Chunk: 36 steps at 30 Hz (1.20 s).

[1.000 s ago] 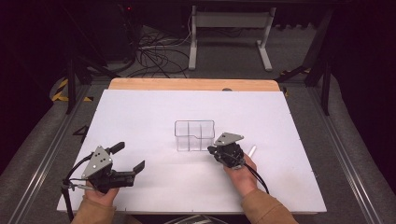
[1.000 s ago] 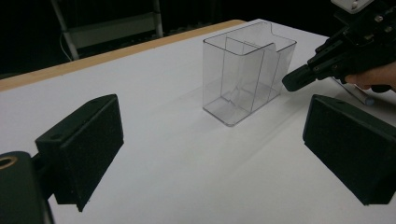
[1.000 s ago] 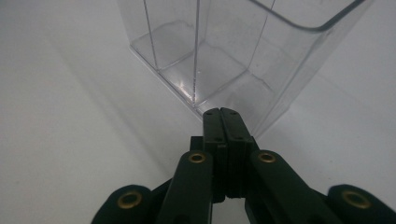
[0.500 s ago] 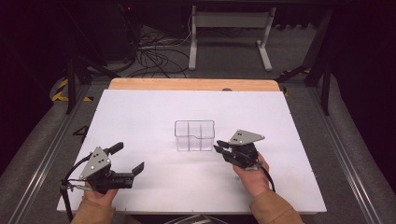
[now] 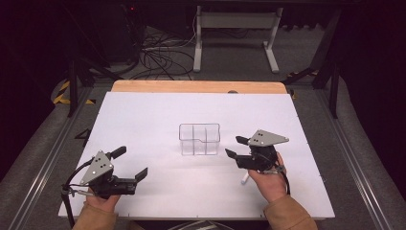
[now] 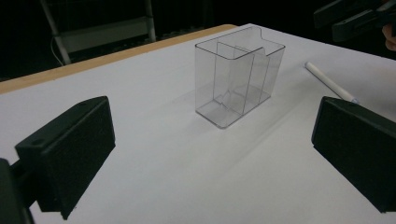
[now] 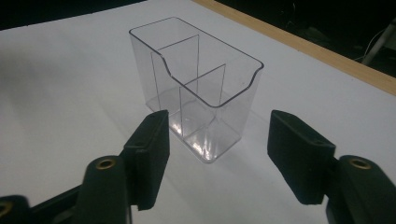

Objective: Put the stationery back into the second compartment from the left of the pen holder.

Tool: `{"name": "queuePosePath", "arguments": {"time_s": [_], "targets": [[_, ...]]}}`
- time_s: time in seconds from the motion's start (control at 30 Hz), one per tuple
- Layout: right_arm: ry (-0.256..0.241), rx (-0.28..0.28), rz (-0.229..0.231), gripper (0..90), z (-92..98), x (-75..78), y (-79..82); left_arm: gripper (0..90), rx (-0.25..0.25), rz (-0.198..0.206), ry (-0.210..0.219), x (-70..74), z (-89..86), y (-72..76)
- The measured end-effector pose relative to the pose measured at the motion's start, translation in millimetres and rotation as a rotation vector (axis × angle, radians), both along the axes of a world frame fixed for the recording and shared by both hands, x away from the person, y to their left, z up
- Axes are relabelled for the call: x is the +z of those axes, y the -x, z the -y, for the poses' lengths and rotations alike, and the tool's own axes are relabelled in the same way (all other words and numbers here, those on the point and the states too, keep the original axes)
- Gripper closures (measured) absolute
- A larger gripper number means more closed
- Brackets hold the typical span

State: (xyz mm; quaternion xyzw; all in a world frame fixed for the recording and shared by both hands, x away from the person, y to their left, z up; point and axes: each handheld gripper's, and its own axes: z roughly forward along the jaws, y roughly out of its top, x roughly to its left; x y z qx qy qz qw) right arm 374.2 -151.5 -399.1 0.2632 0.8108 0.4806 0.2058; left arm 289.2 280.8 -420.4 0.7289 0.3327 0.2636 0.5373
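My left claw (image 5: pixel 128 165) waits open at seven o'clock. The clear box (image 5: pixel 199 139) stands mid-worktop (image 5: pixel 143 120). My right claw (image 5: pixel 237 146), open at its three o'clock, could tip it; the pen (image 5: pixel 244 179) underneath might roll.

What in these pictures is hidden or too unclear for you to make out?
- White pen: in the high view, the person's right hand covers most of it; in the left gripper view, one black jaw covers its near tip.
- Clear organizer: in the high view, too small and see-through to count its compartments.
- Left gripper: in its own view, both jaws are cut off by the picture edges.
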Motion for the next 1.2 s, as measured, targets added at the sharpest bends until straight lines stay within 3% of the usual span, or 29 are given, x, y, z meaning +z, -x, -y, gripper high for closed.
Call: {"name": "queuePosePath", "arguments": {"time_s": [0.5, 0.6, 0.73, 0.83, 1.0, 1.13, 1.2], "targets": [[-0.033, 0.006, 0.032, 27.3, 15.0, 10.1, 7.3, 0.7, 0.036, 0.0, -0.011, 1.4, 1.7, 2.9], [-0.046, 0.005, 0.03, 24.1, 19.0, 12.3, 9.7, 0.8, 0.046, -0.017, 0.006, 2.9, 4.9, 3.4], [-0.093, 0.005, 0.054, 18.8, 31.1, 15.5, 17.8, 1.1, 0.025, -0.036, 0.014, 10.5, 13.0, 4.8], [-0.122, 0.006, 0.101, 12.9, 43.0, 17.9, 23.4, 1.5, -0.007, -0.034, 0.009, 16.5, 22.8, 5.5], [-0.198, -0.062, 0.135, 6.7, 69.3, 16.2, 27.0, 1.6, -0.066, -0.063, -0.007, 25.7, 47.1, 4.2], [-0.208, -0.12, 0.141, 4.1, 86.7, 11.8, 26.9, 1.9, -0.106, -0.077, 0.006, 28.2, 71.9, -2.5], [-0.213, -0.135, 0.142, 4.1, 91.9, 9.9, 28.1, 2.2, -0.13, -0.083, -0.012, 29.2, 83.0, -7.4]]}}
